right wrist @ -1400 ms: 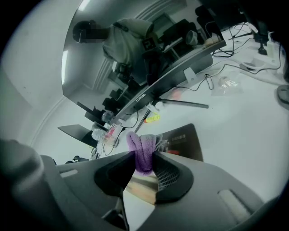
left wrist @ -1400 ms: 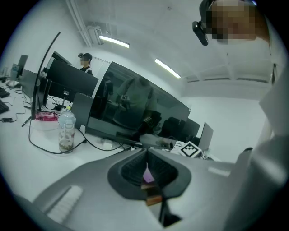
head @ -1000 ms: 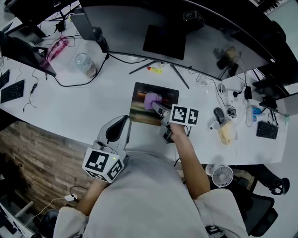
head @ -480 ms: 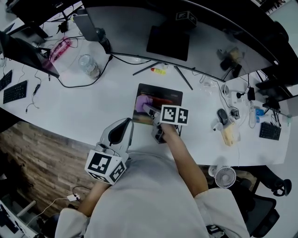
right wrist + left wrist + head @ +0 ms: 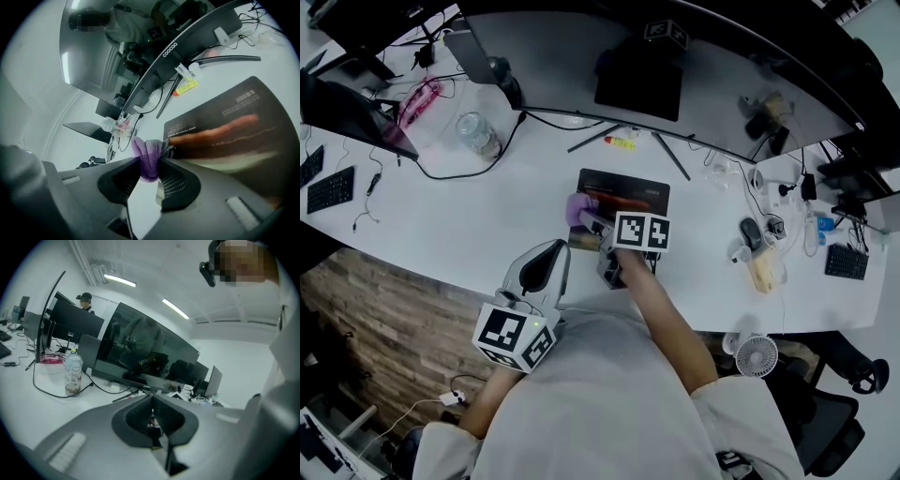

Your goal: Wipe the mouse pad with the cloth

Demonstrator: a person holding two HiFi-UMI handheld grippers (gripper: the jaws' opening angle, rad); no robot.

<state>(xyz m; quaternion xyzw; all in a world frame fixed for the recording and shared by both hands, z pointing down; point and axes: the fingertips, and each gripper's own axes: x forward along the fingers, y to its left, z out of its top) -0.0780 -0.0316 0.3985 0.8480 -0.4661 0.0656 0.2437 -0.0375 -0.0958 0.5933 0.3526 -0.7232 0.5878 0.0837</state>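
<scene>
Right gripper view — jaws pinching cloth [image 5: 146, 155], at mouse pad [image 5: 225, 112] edge

Bunched purple cloth [image 5: 577, 208] sits at the left edge of the dark mouse pad [image 5: 636, 192].

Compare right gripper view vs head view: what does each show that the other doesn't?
Only the right gripper view: the right gripper shut on the purple fluffy cloth, and the small white print on the dark rectangular mouse pad. Only the head view: the left gripper held back at the near edge of the white desk, and the small white desk fan. Both: the cloth at the pad's left edge, and the yellow tube behind the pad.
</scene>
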